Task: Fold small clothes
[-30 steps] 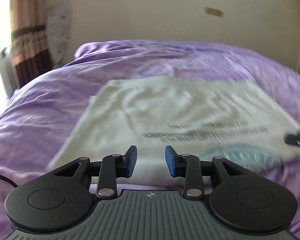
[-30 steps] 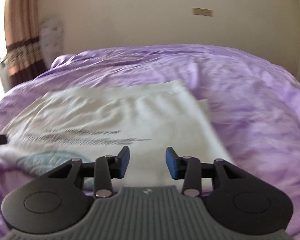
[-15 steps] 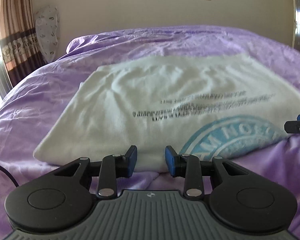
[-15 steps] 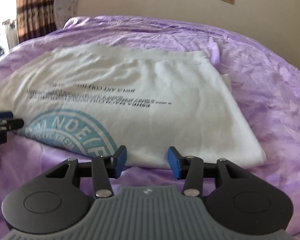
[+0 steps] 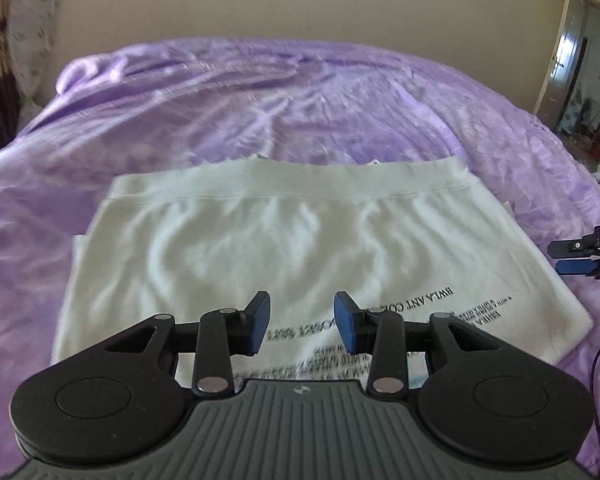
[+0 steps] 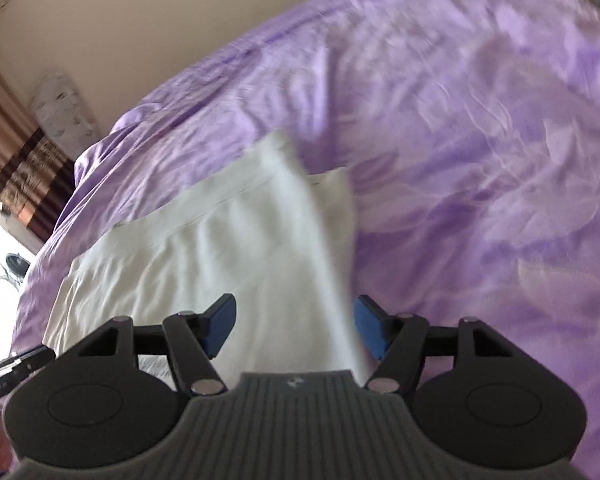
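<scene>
One white cotton T-shirt, folded to a rough rectangle, lies flat on a crumpled purple satin bedspread. Ribbed hem band runs along its far edge; black printed text, upside down to the camera, crosses the near part. Fabric shows soft ripples, no sharp creases.

Left gripper — black linkage arms, blue pads — hangs over the near half of the shirt. Jaws opening, nothing between the pads; shirt lies below them, not pinched.

Right gripper sits over the shirt's right edge. Jaws opening, set wide. The shirt edge shows in the gap, but the pads do not press on it — released. Frame is motion-blurred, so exact contact with the cloth underneath cannot be told.

Surroundings: beige wall, striped brown curtain at left, patterned cushion beside it. Nothing lies on the shirt.

View differences: left wrist view shows an open doorway at right, a thin dark cable on the bedspread, and the tips of the right gripper just off the shirt's right side. Right wrist view shows a second layer of white cloth peeking from under the shirt's right edge, plus part of the left gripper at lower left.
</scene>
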The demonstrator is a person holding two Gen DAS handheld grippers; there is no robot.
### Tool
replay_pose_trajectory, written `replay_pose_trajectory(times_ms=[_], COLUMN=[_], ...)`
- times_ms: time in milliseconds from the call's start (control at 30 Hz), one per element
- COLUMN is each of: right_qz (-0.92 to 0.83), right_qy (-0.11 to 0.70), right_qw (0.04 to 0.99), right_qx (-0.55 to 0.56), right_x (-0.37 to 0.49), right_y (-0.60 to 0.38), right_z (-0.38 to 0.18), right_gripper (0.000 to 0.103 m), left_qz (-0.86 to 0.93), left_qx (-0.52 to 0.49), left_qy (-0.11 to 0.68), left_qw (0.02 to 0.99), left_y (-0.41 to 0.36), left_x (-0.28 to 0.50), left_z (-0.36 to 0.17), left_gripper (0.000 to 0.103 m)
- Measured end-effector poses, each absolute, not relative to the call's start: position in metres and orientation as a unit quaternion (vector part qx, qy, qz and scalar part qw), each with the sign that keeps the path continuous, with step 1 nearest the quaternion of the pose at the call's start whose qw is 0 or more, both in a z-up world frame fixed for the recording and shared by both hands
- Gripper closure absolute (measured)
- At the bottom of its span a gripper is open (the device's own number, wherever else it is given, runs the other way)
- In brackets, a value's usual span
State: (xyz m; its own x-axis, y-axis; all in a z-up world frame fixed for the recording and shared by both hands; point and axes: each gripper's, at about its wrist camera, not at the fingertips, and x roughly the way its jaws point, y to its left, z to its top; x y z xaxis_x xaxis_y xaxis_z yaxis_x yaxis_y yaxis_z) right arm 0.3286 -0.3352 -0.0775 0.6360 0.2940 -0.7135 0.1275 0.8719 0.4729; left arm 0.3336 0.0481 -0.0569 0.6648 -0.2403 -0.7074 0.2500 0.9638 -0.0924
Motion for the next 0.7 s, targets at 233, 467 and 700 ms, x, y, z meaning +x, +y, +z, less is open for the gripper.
replay_pose_trajectory(times_ms=[233,467,700], right_qz=[0.066,0.128,0.149], right_qy=[0.439,0.420,0.409], right_qw=[0.829,0.795,0.793], right_qx=[0.339,0.419,0.427], right_x=[0.370,0.398,0.405], right_y=[-0.369,-0.385,-0.384], right_z=[-0.125,-0.161,-0.166], right_gripper=[0.042,0.077,0.090], left_qz=[-0.151,-0.160,-0.146], left_qx=[0.017,0.036,0.067], left_qy=[0.407,0.409,0.428], left_qw=[0.901,0.897,0.889], left_y=[0.029,0.003,-0.023], left_x=[0.380,0.431,0.482], left_z=[-0.080,-0.096,-0.107], left_gripper=[0.059,0.059,0.059])
